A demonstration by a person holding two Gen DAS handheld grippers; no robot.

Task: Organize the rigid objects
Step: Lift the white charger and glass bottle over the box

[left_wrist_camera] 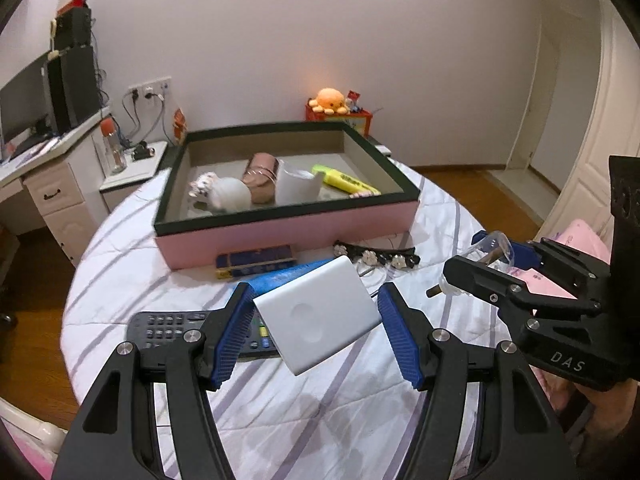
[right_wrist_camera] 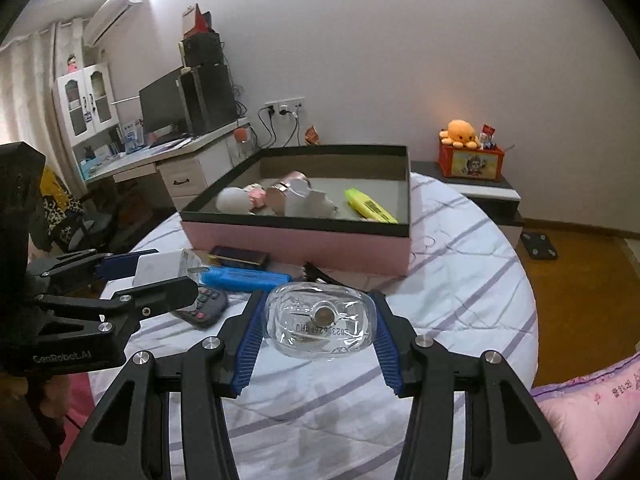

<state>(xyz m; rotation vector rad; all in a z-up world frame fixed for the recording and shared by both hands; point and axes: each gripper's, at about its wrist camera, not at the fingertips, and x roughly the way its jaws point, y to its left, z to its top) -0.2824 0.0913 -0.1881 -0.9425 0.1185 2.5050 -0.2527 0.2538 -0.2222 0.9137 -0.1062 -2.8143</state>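
left gripper [left_wrist_camera: 316, 320] is clamping the white charger block [left_wrist_camera: 318, 316] above the bed's near edge | right gripper [right_wrist_camera: 320, 324] is gripping the clear glass bottle [right_wrist_camera: 320, 322], apparently base-forward | both are heading for the pink box [left_wrist_camera: 280, 232] mid-bed, probably for dropping in

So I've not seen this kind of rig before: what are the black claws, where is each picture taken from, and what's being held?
They are hand-held two-finger grippers, one per hand, each carrying a forward-looking fisheye camera, so each picture looks along one gripper's own fingers. The left gripper grips a white charger block. The right gripper grips a clear glass bottle. Ahead on the striped bedcover stands a pink box already holding small items; a remote and a blue case lie outside it.
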